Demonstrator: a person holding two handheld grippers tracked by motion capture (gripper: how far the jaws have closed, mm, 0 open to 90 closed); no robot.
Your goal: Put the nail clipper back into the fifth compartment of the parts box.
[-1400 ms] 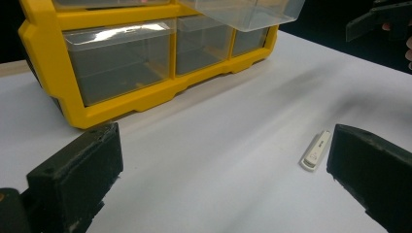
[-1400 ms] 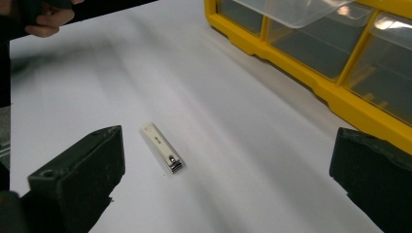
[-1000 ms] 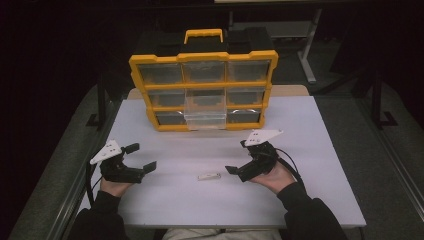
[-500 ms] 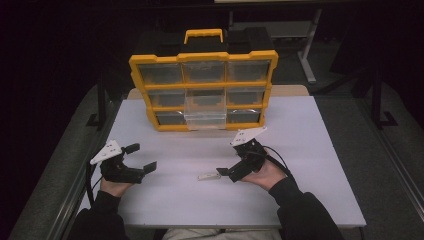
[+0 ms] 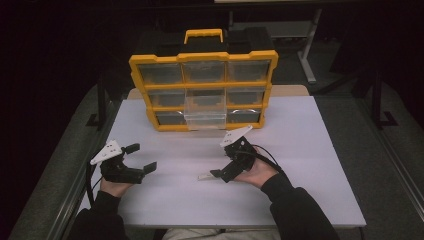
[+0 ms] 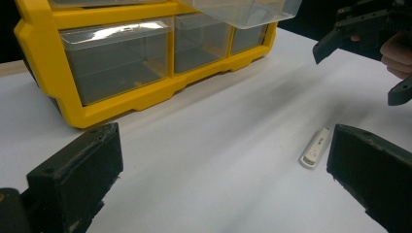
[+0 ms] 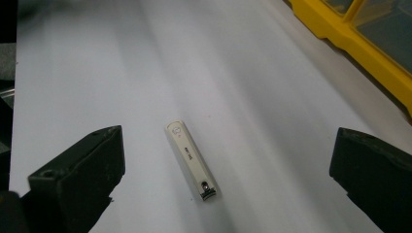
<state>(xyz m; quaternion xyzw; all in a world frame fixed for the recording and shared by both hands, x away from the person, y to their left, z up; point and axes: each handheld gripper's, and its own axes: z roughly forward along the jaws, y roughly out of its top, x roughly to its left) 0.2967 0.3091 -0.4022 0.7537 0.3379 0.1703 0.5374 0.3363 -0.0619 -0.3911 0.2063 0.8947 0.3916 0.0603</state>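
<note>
My right gripper [image 7: 228,179] hangs with its 2 jaws spread wide over the white nail clipper [image 7: 191,160], which lies flat on the white table [image 5: 310,150] between them, untouched. At 9 o'clock, my left gripper [image 5: 140,157] rests released.

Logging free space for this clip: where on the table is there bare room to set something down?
Bare white table lies right of the right gripper, and between the left gripper and the yellow organizer. It is crowded around the nail clipper and under the pulled-out clear drawer.
</note>
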